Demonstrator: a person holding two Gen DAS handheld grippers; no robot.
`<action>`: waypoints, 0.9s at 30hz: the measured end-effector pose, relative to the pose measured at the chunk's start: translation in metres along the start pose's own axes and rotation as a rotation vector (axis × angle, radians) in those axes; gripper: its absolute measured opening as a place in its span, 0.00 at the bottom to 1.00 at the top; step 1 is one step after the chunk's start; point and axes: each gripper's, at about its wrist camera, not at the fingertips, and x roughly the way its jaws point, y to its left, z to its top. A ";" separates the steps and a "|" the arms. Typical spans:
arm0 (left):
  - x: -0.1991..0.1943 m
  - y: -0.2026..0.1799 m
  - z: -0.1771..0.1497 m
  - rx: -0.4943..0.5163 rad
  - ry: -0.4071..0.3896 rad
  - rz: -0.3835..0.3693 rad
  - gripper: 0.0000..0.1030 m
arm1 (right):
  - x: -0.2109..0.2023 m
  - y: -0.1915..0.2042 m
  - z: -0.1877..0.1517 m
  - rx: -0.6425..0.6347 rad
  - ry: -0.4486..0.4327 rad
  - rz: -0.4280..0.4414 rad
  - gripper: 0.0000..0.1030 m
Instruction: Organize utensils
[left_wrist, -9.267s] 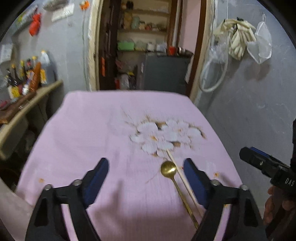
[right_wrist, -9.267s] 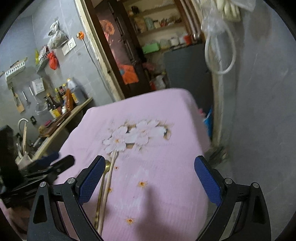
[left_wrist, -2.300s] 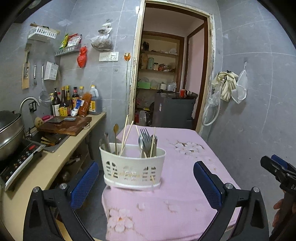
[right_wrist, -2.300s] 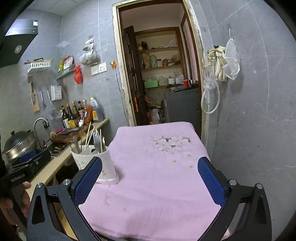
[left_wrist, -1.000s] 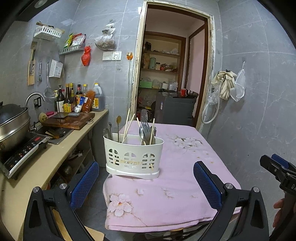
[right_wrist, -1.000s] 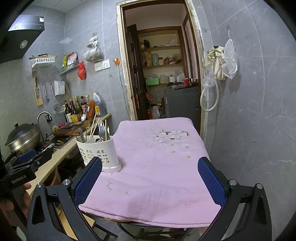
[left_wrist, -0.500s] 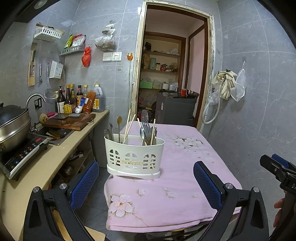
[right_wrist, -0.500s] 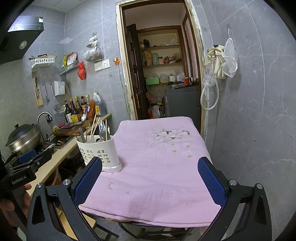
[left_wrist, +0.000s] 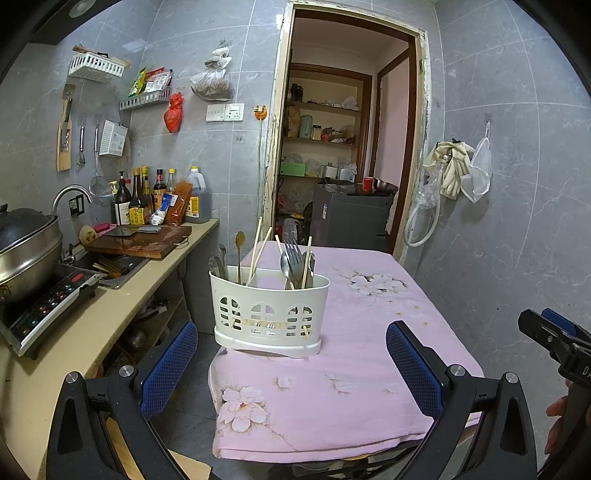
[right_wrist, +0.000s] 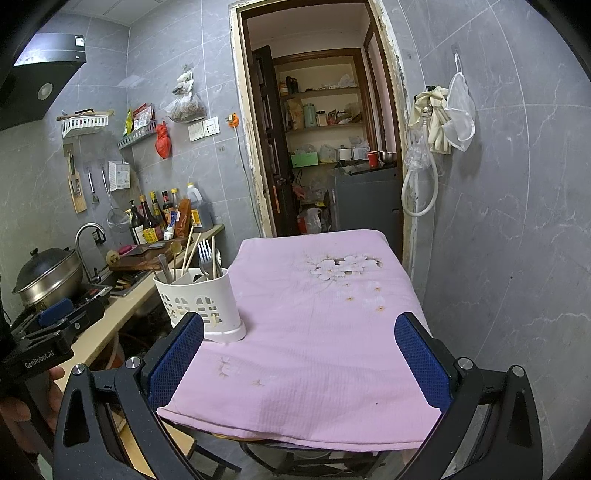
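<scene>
A white slotted utensil caddy (left_wrist: 269, 314) stands at the near left corner of the pink-clothed table (left_wrist: 369, 350). It holds a gold spoon (left_wrist: 240, 242), chopsticks (left_wrist: 258, 247), a fork (left_wrist: 293, 254) and other cutlery, all upright. The caddy also shows in the right wrist view (right_wrist: 201, 302). My left gripper (left_wrist: 291, 363) is open and empty, held back from the table's near edge. My right gripper (right_wrist: 299, 354) is open and empty, also short of the table. Each gripper shows at the edge of the other's view.
A kitchen counter (left_wrist: 110, 314) runs along the left with an induction hob and pot (left_wrist: 26, 251), a sink, a cutting board (left_wrist: 142, 242) and bottles (left_wrist: 147, 199). A doorway (left_wrist: 343, 155) opens behind the table. A grey wall is to the right.
The utensils that lay on the cloth 9 s ago now stand in the caddy. Both grippers have pulled back from the table; over the last second the views barely shift.
</scene>
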 end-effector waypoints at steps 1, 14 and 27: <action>0.000 0.000 0.000 -0.001 0.000 0.000 1.00 | 0.000 0.000 0.000 0.000 0.000 0.000 0.99; 0.000 0.000 0.000 0.000 0.000 0.001 1.00 | 0.000 0.007 -0.005 0.003 0.001 0.002 0.99; -0.002 0.002 0.000 0.006 0.002 0.001 1.00 | 0.003 0.005 -0.005 0.006 0.004 0.005 0.99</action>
